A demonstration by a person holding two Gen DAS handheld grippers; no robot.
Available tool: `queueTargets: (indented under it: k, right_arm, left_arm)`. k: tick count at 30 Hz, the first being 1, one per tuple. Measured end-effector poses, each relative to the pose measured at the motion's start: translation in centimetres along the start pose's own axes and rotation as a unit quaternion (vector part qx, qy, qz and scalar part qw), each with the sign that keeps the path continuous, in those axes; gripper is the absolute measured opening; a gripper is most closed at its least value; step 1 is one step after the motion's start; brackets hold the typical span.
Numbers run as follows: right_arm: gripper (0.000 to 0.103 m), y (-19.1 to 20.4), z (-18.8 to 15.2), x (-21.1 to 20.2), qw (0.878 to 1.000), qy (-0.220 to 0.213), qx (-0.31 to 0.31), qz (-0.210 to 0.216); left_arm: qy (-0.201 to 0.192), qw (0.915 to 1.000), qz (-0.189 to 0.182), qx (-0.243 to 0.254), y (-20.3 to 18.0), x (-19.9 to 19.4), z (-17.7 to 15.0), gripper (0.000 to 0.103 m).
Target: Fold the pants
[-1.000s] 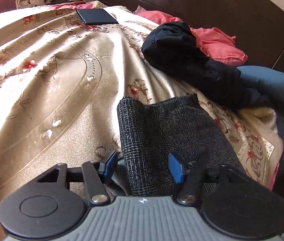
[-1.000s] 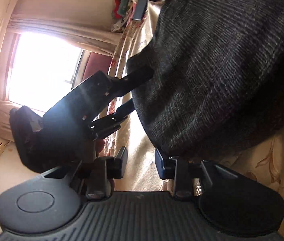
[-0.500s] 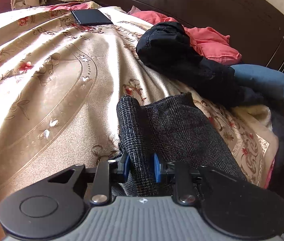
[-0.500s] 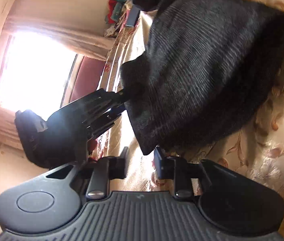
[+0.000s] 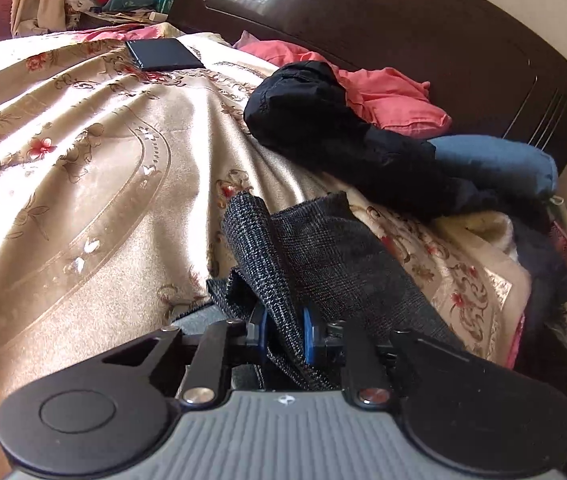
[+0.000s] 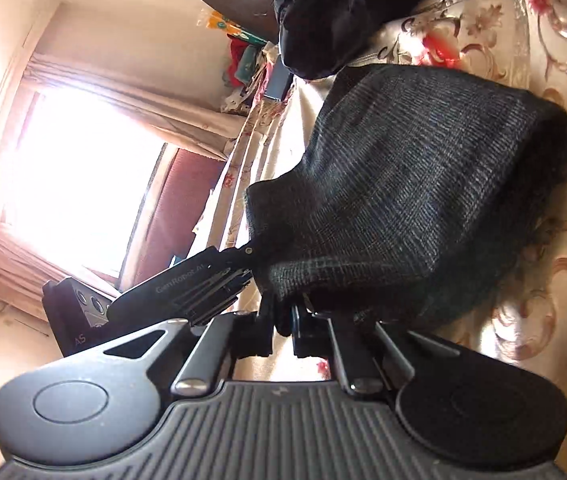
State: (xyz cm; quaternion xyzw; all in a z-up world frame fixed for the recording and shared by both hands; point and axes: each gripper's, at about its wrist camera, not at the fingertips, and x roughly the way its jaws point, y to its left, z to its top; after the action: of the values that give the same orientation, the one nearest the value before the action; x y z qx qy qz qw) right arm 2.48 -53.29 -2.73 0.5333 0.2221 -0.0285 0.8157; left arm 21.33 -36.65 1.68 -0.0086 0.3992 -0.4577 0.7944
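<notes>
Grey checked pants (image 5: 323, 256) sit bunched just ahead of our left gripper (image 5: 283, 336), clamped on one edge, while our right gripper (image 6: 281, 324) is closing onto another corner. We judge the fold is starting; next we carry both edges across the bedspread (image 5: 83, 184) together.
</notes>
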Motion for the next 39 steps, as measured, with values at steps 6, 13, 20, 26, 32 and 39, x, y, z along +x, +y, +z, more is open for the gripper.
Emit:
queueTargets:
  k: [6, 13, 20, 26, 32, 39]
  right_arm:
    - [0.014, -0.4, -2.8, 3.4, 0.994, 0.076, -0.037, -0.072]
    - [0.014, 2.9, -4.4, -2.6, 0.979, 0.011, -0.163, -0.125]
    - [0.014, 3.7, -4.6, -3.5, 0.973, -0.018, -0.174, -0.149]
    - [0.014, 5.1, -5.5, -3.9, 0.967, -0.017, -0.198, -0.157]
    - [0.014, 6.2, -7.2, -5.1, 0.964, -0.021, -0.213, -0.16]
    - [0.014, 7.1, -9.2, -7.1, 0.96, -0.023, -0.223, -0.169]
  left_arm:
    - [0.031, 0.9986, 0.043, -0.008, 1.6, 1.4, -1.3, 0.046]
    - [0.009, 0.9934, 0.099, 0.058, -0.7, -1.2, -1.2, 0.047]
    - [0.01, 0.988, 0.134, 0.076, -2.5, -3.6, -3.5, 0.05]
    - [-0.002, 0.9888, 0.14, 0.052, -3.6, -5.9, -5.4, 0.06]
    - [-0.021, 0.9827, 0.17, 0.07, -5.6, -8.4, -7.5, 0.088]
    - [-0.028, 0.9804, 0.183, 0.068, -6.7, -10.5, -9.6, 0.099]
